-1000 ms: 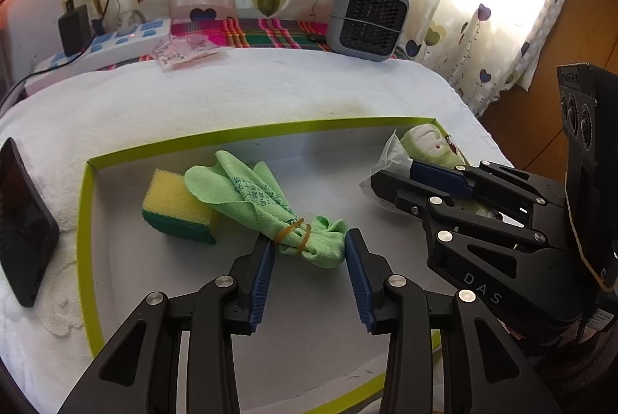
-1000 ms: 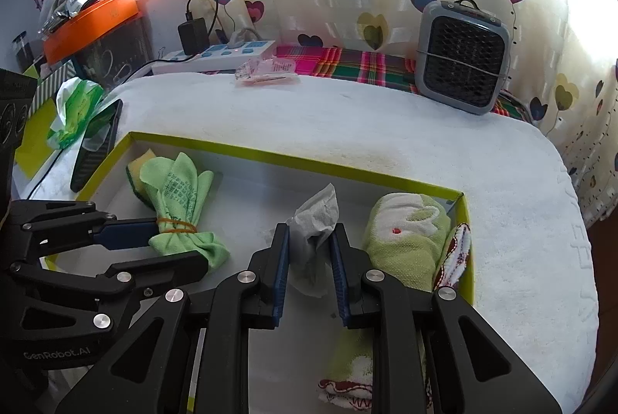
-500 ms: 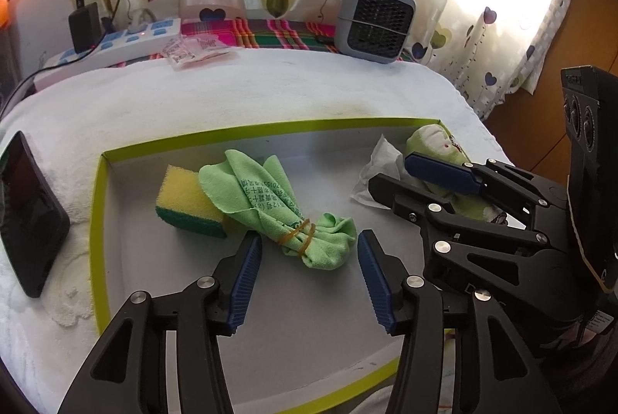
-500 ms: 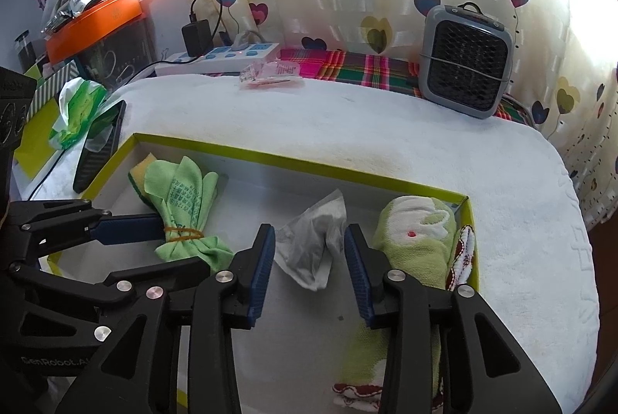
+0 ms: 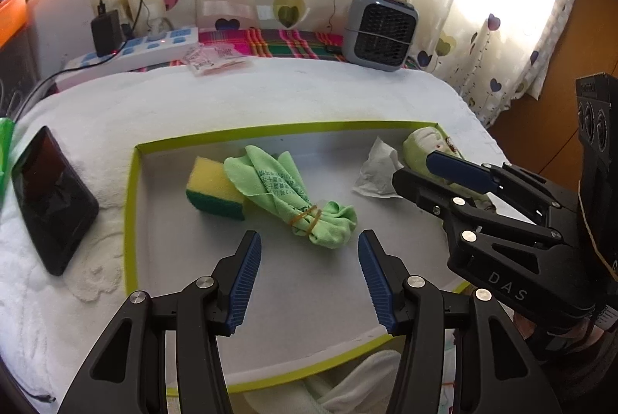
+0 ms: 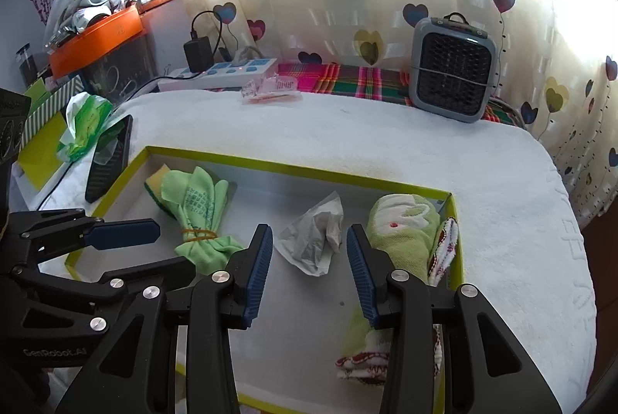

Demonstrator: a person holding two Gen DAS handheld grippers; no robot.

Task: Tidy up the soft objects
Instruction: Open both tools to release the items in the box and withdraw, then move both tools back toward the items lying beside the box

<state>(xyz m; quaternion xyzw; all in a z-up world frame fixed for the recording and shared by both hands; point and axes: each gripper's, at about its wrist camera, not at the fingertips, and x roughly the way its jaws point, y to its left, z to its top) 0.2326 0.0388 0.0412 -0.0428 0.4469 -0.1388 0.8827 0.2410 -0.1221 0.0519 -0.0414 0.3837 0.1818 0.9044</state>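
Both hand-held grippers had just been opening, and each had let go of its item inside the shallow tray (image 5: 131,221) with the yellow-green rim. In the left wrist view the left hand-held gripper (image 5: 309,273) stood spread at lower centre, its blue pads either side of empty air. The green cloth bundle (image 5: 293,197), tied with a rubber band, lay on the tray floor just beyond the tips, no longer between them as it had been a second earlier. The bundle's far end rested against the yellow sponge (image 5: 212,188) toward the left of the tray.

In the right wrist view the right hand-held gripper (image 6: 309,271) had parted from a near-closed pinch. The crumpled white tissue (image 6: 314,240) now lay loose on the tray floor at centre frame, between and just beyond the pads, with neither pad pressing on it. At the right of the tray sat the rolled green towel (image 6: 401,232), with a red-and-white patterned cloth (image 6: 444,251) squeezed between it and the tray wall.

All five soft things now lay within the tray, which stood on a surface covered in white towelling (image 6: 386,139). A dark phone (image 5: 54,197) lay outside it at the left. Judging by that, the placing looked essentially done, and both hand-held grippers were free to draw back.
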